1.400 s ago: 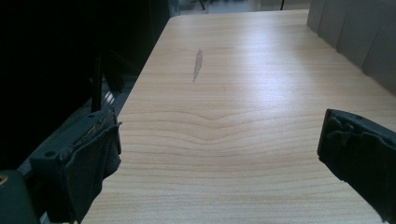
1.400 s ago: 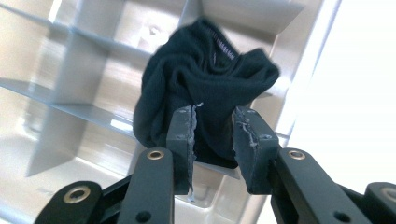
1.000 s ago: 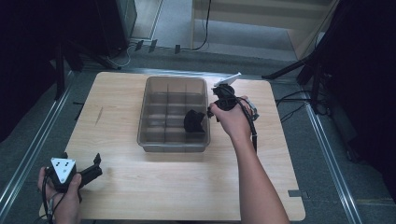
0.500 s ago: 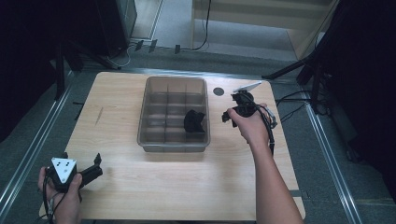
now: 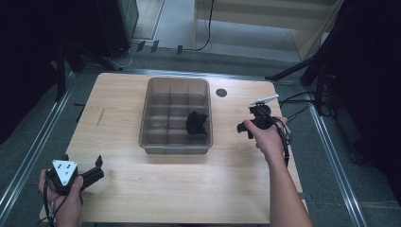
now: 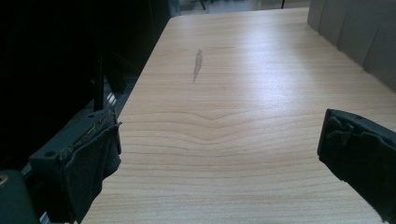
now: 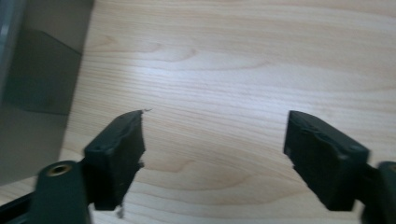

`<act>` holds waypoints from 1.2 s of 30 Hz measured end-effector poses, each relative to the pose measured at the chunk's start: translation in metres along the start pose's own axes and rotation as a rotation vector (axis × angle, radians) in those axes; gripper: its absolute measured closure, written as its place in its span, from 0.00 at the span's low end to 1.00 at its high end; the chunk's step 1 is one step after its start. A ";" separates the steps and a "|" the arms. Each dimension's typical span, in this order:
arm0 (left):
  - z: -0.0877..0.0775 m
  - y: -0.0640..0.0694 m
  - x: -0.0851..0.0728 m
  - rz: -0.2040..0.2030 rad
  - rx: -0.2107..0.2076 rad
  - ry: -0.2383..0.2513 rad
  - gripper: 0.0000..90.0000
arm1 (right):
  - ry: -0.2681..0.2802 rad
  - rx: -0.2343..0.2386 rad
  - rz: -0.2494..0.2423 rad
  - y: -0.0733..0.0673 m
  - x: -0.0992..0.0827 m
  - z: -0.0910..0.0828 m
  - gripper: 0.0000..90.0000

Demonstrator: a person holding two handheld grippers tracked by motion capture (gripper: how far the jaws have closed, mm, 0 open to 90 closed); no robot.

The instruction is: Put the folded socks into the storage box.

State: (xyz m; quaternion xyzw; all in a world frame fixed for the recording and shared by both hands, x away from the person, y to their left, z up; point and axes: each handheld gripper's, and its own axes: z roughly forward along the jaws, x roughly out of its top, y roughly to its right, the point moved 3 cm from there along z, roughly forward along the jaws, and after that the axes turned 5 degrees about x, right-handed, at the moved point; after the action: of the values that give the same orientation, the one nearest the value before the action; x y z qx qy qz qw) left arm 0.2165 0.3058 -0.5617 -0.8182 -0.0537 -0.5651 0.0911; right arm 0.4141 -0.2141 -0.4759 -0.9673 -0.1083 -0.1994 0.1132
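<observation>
Two grippers: your left gripper (image 5: 97, 170) and right gripper (image 5: 246, 126) both have jaws wide apart, holding nothing.
Bin (image 5: 153, 116): black thing (image 5: 196, 123) inside.

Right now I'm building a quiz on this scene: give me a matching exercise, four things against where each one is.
Things:
1. black object
2. left gripper
3. right gripper
4. dark round spot

Places:
A. near corner of the table, on the person's left
B. far part of the tabletop, right of the bin
C. inside a compartment on the bin's right side
D. over the table, right of the bin, jaws apart

Pairs: 1-C, 2-A, 3-D, 4-B
</observation>
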 end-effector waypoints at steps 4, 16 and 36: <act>0.000 0.000 0.000 0.001 0.000 0.000 0.00 | 0.022 -0.027 0.023 0.014 -0.012 -0.001 0.09; 0.000 0.000 0.000 0.003 0.002 -0.001 0.00 | 0.065 -0.017 0.024 0.036 -0.044 0.000 0.00; 0.000 0.001 0.000 0.017 0.004 0.002 0.00 | 0.251 -0.033 0.069 0.076 -0.116 0.001 0.00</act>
State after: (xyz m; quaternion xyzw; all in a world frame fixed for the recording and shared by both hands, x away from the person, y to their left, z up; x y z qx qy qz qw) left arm 0.2165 0.3048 -0.5617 -0.8178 -0.0478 -0.5651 0.0979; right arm 0.3299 -0.3049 -0.5376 -0.9396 -0.0566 -0.3167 0.1169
